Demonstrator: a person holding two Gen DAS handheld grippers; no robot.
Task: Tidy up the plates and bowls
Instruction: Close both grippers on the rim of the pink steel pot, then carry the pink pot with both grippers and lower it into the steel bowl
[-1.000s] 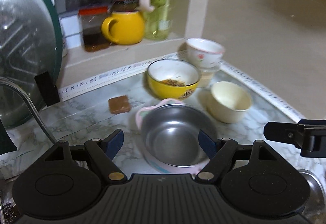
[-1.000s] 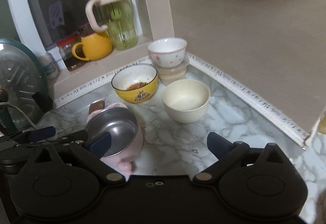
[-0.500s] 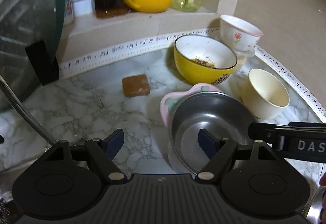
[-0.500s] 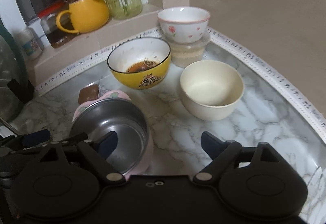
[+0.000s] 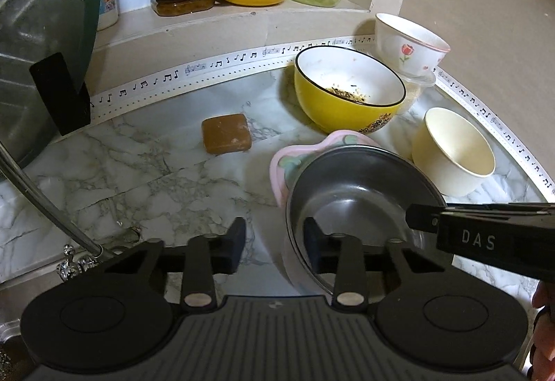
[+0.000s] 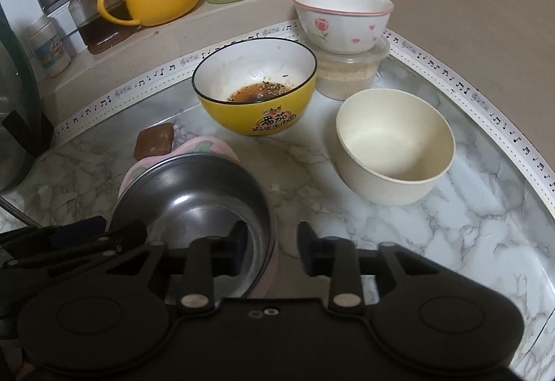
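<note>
My left claw (image 5: 274, 244) is closing over the near-left rim of the steel-lined pink bowl (image 5: 357, 193), one pad inside and one outside; whether the pads press yet I cannot tell. My right claw (image 6: 269, 249) is closing astride the near-right rim, the wall between its pads. The bowl sits near on the marble counter (image 6: 433, 235). The slick steel could slip from either hold, or uneven lifting could tip it into the yellow bowl (image 6: 256, 93) or cream bowl (image 6: 395, 152) beyond.
</note>
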